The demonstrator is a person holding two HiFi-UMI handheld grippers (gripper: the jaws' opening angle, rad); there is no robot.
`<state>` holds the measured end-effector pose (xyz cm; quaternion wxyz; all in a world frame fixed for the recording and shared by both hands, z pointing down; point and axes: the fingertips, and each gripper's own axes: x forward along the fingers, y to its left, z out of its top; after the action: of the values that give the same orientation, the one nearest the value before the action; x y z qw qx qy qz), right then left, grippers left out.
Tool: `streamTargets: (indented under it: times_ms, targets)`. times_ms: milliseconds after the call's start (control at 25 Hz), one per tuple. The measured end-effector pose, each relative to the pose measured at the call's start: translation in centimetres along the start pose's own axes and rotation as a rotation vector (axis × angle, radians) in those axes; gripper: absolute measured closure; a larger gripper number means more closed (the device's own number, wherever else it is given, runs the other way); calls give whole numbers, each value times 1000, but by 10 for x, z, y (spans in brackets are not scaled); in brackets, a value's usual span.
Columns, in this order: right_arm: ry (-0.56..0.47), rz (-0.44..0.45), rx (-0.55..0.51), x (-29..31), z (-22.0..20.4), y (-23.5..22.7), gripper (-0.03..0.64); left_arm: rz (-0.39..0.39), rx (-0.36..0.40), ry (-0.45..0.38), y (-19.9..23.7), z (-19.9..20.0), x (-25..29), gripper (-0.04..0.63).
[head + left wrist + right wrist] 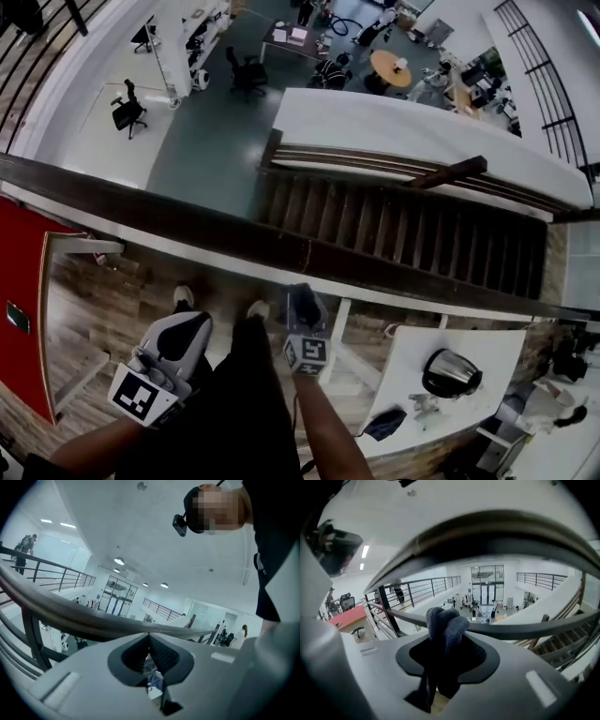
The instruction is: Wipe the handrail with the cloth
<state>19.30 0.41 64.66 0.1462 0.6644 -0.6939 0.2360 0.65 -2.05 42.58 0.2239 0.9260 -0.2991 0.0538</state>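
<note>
The dark brown handrail (187,220) runs across the head view from upper left to lower right. My right gripper (302,302) points up just under it, shut on a bunched dark blue-grey cloth (443,627). In the right gripper view the handrail (487,527) arches close above the cloth; I cannot tell if they touch. My left gripper (186,326) hangs lower and to the left, away from the rail. Its jaws meet at the tip (150,638) with nothing between them. The handrail (70,616) passes just beyond them in the left gripper view.
Beyond the rail is a drop to a lower floor with a wooden staircase (394,220). A thinner lower rail bar (525,629) runs under the handrail. A white table (487,347) with a kettle (452,373) is at lower right, a red panel (19,300) at left.
</note>
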Motion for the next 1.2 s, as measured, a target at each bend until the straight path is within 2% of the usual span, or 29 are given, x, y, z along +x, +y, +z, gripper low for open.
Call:
streamTargets:
  times_ms: [200, 400, 560, 800, 1200]
  targets:
    - [-124, 55, 10, -83, 69, 45, 485, -29, -13, -84, -14, 22, 3, 598]
    - [-312, 64, -6, -125, 152, 76, 494, -81, 125, -146, -26, 46, 13, 598]
    - [-416, 41, -57, -142, 194, 89, 495, -103, 143, -165, -23, 51, 15, 598]
    - [-482, -36, -98, -141, 210, 76, 495, -152, 168, -202, -22, 56, 29, 598]
    - [-511, -47, -101, -134, 211, 84, 497, -168, 189, -196, -12, 50, 28, 598]
